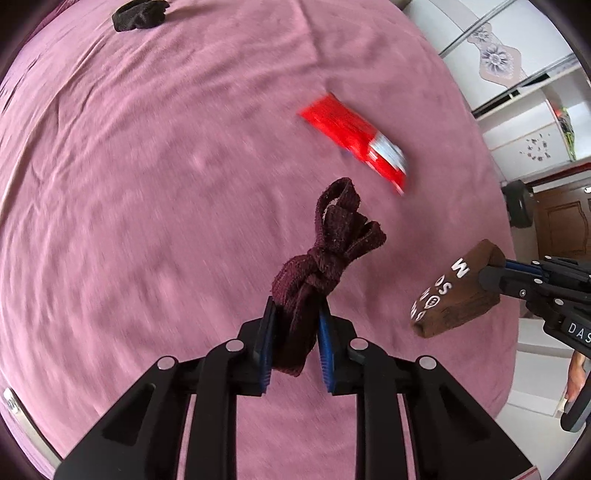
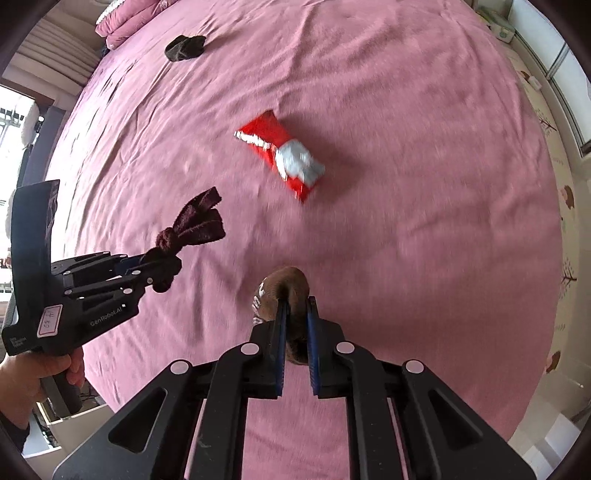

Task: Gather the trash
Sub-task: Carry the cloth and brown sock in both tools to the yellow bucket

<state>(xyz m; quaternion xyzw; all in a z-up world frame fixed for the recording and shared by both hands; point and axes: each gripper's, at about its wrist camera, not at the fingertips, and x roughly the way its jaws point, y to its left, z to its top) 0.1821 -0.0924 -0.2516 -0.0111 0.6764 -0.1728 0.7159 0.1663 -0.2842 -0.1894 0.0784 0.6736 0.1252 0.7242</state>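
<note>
Across both views spreads a pink wrinkled bedsheet point(image 1: 147, 184). At the upper left of the left wrist view lies a black crumpled sock point(image 1: 138, 14), well apart from everything else. Low in the centre, the left gripper point(image 1: 295, 325) has its blue-padded fingers clamped on a dark maroon knotted sock point(image 1: 325, 258), held above the sheet. Up and to the right of centre lies a red and silver snack wrapper point(image 1: 354, 140), flat on the sheet and blurred. At the right edge, the right gripper point(image 2: 295, 317) is closed on a brown sock with white lettering point(image 1: 454, 291).
</note>
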